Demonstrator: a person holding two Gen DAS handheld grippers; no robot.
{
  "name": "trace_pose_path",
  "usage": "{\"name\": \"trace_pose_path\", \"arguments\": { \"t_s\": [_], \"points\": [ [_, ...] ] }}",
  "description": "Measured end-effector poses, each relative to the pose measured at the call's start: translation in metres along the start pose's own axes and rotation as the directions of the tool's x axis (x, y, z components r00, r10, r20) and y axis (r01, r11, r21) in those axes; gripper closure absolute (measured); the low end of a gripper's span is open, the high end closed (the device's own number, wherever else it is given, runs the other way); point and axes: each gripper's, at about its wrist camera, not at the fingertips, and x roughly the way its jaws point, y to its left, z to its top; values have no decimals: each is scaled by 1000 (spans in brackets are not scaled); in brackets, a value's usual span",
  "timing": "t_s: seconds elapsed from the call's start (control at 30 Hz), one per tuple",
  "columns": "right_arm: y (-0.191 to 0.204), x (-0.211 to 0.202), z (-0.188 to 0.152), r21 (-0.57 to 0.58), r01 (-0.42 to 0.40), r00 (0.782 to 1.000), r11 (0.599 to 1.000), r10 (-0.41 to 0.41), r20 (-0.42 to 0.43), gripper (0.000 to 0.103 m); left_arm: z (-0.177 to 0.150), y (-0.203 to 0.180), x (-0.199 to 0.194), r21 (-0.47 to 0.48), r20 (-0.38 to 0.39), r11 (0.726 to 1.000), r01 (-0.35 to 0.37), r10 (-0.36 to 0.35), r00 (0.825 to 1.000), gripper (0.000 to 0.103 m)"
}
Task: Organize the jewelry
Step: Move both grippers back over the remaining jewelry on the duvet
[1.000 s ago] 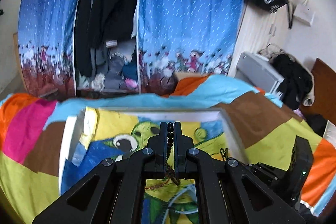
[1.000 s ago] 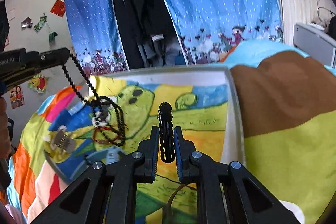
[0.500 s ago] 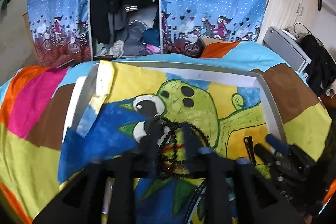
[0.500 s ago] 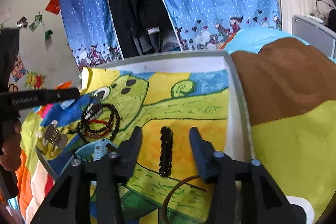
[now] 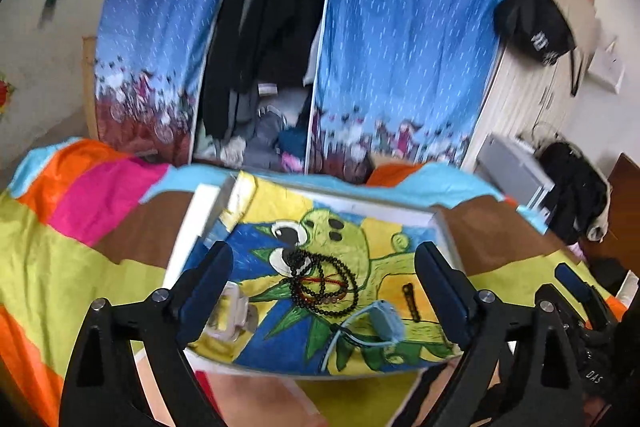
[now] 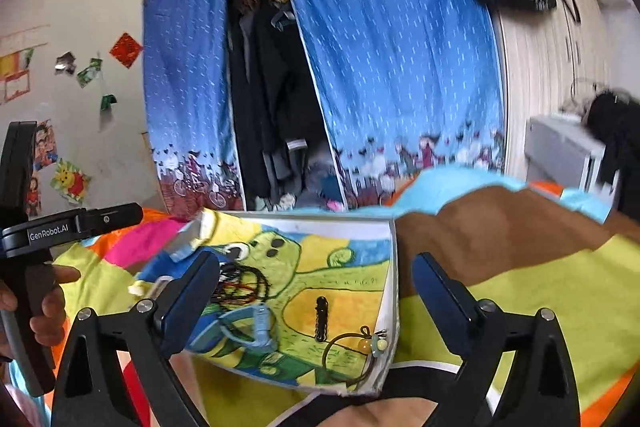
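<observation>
Both claws stand wide apart with nothing between their fingers, raised above a shallow white-rimmed tray (image 5: 442, 227) that lies on a bed with a patchwork cover (image 5: 72, 247) and is lined with a bright cartoon drawing. In the left wrist view the left claw (image 5: 324, 267) frames the middle of the tray, where a black bead necklace (image 5: 320, 283) lies bunched in a loose coil with a red thread across it, at the centre of the frame. To its lower right lies a pale blue watch-like band (image 5: 380, 321), and further right a short black chain bracelet (image 5: 411, 301), stretched straight with its long axis running from the near edge of the tray toward the far edge. A whitish clip (image 5: 234, 311) sits at the lower left of the tray, partly behind the left finger. In the right wrist view the right claw (image 6: 316, 285) is centred over that same straight bracelet (image 6: 321, 319), whose long axis points up the frame, away from the camera. A brown hair tie with a small charm (image 6: 352, 351) lies just right of and below it, near the tray's right rim. At the left edge of this view a hand (image 6: 40, 307) grips the handle of the other device, held level and pointing rightward.
</observation>
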Motion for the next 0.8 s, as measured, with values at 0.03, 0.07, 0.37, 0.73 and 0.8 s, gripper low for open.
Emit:
{"name": "trace_pose_path", "arguments": {
  "t_s": [0.03,0.07,0.37,0.73,0.8],
  "points": [
    [6,-12,3,-19,6,1000,1000,-6,12,3,-1,-2,-17,8,26,1000,-1,1,1000,14],
    [11,-21,5,-30,10,1000,999,-9,22,0,-2,-3,-28,12,42,1000,-3,2,999,13],
    [58,-109,-7,-75,-4,997,997,10,79,0,-31,-10,-141,90,177,996,1,-17,984,5],
    [102,-185,-47,-100,-19,993,995,31,113,0,-109,8,-212,144,173,990,-10,-16,985,3],
    [108,-191,-58,-99,-27,994,995,38,105,0,-125,16,-217,140,147,990,-14,-7,989,3]
  ]
}}
